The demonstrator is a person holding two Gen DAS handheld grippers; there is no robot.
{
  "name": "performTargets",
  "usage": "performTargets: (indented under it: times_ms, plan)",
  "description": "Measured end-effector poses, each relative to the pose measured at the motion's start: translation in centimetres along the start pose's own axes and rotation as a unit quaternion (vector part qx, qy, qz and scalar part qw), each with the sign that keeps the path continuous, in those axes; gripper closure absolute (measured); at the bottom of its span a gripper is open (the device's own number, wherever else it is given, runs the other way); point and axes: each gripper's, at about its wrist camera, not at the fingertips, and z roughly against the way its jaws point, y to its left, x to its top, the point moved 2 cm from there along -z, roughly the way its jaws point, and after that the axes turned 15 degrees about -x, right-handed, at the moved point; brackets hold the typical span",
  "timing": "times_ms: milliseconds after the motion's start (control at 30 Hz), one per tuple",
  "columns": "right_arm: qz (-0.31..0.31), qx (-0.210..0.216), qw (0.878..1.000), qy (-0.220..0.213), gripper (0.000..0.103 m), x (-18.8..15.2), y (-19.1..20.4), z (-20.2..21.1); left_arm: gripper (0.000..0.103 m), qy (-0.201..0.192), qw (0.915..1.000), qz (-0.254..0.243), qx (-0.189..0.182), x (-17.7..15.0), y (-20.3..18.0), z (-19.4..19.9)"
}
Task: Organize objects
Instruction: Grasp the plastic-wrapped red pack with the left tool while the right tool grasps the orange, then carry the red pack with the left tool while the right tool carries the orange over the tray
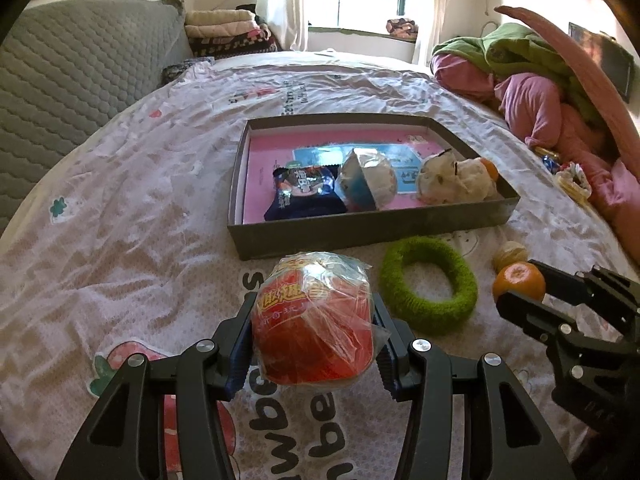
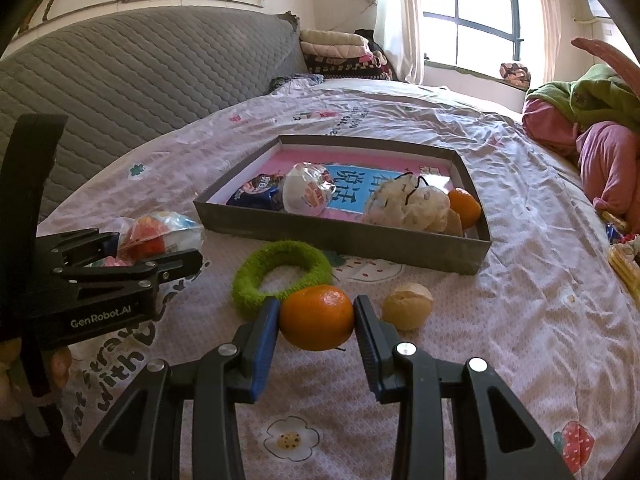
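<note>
I am holding two things at once. My left gripper point(image 1: 314, 344) is clamping a red snack pack wrapped in clear plastic point(image 1: 316, 320); both blue pads are pressing on its sides, and it is hanging a little above the bedsheet point(image 1: 120, 208). My right gripper point(image 2: 316, 318) is clamping an orange mandarin point(image 2: 317, 317) in the same way, one pad on each side of it.

Just beyond my right fingers, a little to the right, a peeled mandarin point(image 2: 408, 306) is lying on the sheet, apart from the held fruit. Just beyond them to the left, a green fuzzy ring point(image 2: 280, 272) is lying flat; in the right wrist view its near edge is passing behind the held mandarin, so I cannot tell whether they are touching. From my left fingers this ring point(image 1: 428, 284) is sitting to the right, between my two grippers.

Farther ahead of both grippers, a shallow grey box point(image 1: 360, 236) is standing on the sheet. Inside it, on a pink book cover point(image 1: 264, 152), these things are lying from left to right: a dark blue packet point(image 1: 302, 192), a white wrapped ball-shaped pack point(image 1: 368, 180), a cream crumpled bag point(image 1: 452, 180), and another mandarin point(image 2: 464, 206) in the right near corner.

Beyond the box, the grey quilted headboard point(image 1: 72, 68) is standing to the left, and pink and green bedding point(image 1: 532, 80) is piled to the right.
</note>
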Motion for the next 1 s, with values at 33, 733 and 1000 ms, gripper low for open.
performTargets:
  times_ms: [33, 733, 1000]
  plan:
    - [0.0, 0.0, 1.0, -0.001, 0.065, 0.1, 0.0, 0.0, 0.05, -0.002, 1.0, 0.0, 0.0, 0.1, -0.1, 0.1]
    - [-0.007, 0.003, 1.0, -0.016, 0.065, 1.5, -0.4, 0.3, 0.05, -0.031, 0.9994, -0.015, -0.003, 1.6, -2.2, 1.4]
    - [-0.013, -0.005, 1.0, -0.028, 0.065, 2.3, -1.5, 0.6, 0.05, -0.049, 0.9986, -0.015, -0.006, 2.5, -2.3, 2.2]
